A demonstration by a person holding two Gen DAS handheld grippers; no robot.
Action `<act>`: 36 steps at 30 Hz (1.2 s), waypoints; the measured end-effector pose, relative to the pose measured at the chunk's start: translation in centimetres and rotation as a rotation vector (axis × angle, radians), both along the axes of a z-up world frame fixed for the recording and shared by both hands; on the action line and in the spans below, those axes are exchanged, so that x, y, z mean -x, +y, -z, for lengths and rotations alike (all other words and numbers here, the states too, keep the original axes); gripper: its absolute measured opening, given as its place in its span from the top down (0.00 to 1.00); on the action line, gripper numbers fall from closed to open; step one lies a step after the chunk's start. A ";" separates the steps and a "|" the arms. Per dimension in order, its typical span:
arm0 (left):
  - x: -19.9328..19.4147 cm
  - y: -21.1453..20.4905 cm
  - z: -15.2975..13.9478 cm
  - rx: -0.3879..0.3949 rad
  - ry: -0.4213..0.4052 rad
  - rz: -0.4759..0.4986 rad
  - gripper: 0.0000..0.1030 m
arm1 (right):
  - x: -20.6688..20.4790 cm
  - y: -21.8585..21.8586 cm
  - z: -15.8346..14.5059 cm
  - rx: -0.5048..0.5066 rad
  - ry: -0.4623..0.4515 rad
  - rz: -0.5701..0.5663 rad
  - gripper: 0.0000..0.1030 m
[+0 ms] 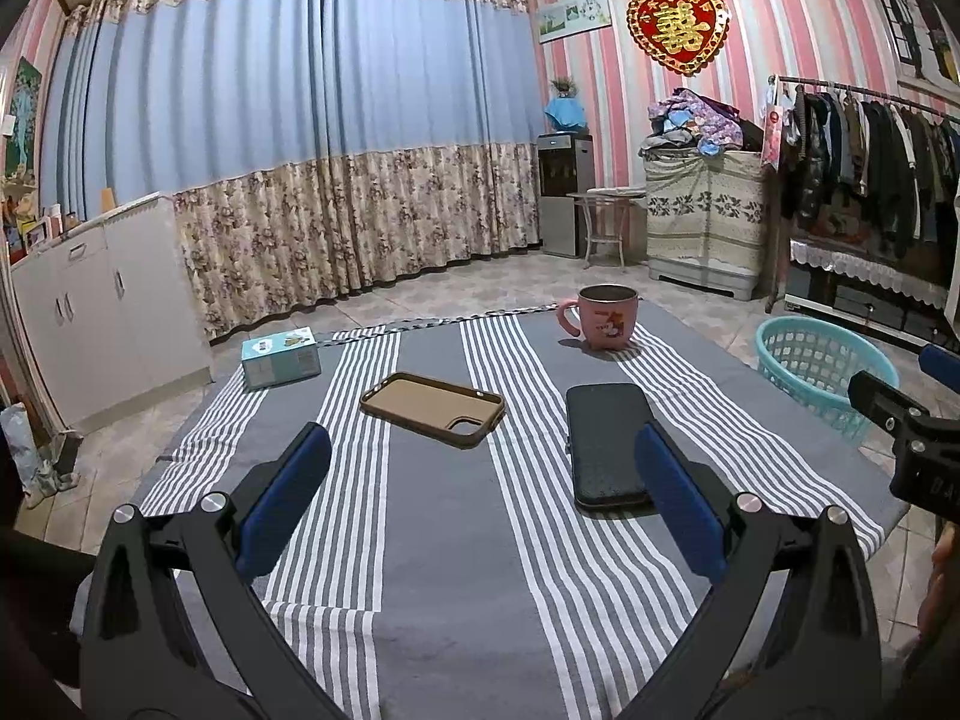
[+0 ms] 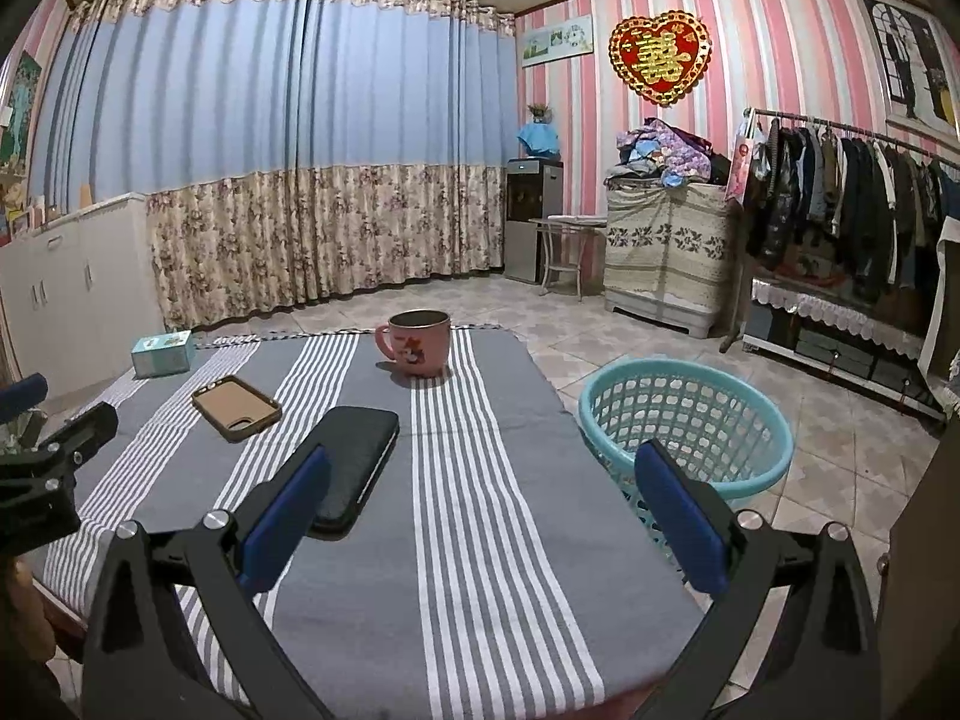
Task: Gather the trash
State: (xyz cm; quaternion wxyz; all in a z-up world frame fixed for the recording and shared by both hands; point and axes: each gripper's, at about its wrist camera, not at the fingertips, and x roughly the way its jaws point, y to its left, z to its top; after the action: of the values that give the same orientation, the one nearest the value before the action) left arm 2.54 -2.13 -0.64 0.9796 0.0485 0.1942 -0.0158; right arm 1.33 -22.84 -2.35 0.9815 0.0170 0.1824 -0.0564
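Note:
A table with a grey and white striped cloth (image 1: pixel 432 540) (image 2: pixel 480 510) holds a black phone (image 1: pixel 606 444) (image 2: pixel 360 456), a brown phone case (image 1: pixel 433 408) (image 2: pixel 236 407), a pink mug (image 1: pixel 603 315) (image 2: pixel 419 341) and a small teal box (image 1: pixel 279 355) (image 2: pixel 162 353). A turquoise plastic basket (image 1: pixel 816 369) (image 2: pixel 684 426) stands on the floor at the table's right. My left gripper (image 1: pixel 480 474) is open and empty above the near part of the table. My right gripper (image 2: pixel 480 492) is open and empty over the table's right side, next to the basket.
White cabinets (image 1: pixel 90 300) stand at the left, curtains behind the table. A covered chest (image 2: pixel 666 252), a small stand (image 2: pixel 564 252) and a clothes rack (image 2: pixel 852 198) line the far right. Tiled floor (image 2: pixel 600 330) lies between them and the table.

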 end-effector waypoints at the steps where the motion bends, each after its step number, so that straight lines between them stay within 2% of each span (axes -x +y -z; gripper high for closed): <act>1: 0.0 0.0 -0.1 0.000 -0.001 -0.001 0.05 | 0.0 0.0 0.0 0.001 0.002 -0.001 0.04; 36: 0.1 0.1 -0.2 -0.001 -0.001 0.005 0.05 | -0.2 0.3 0.8 -0.002 0.021 -0.006 0.04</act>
State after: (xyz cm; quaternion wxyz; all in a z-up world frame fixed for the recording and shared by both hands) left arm 2.46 -2.08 -0.48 0.9797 0.0492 0.1936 -0.0181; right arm 1.55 -22.51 -3.12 0.9797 0.0167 0.1926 -0.0533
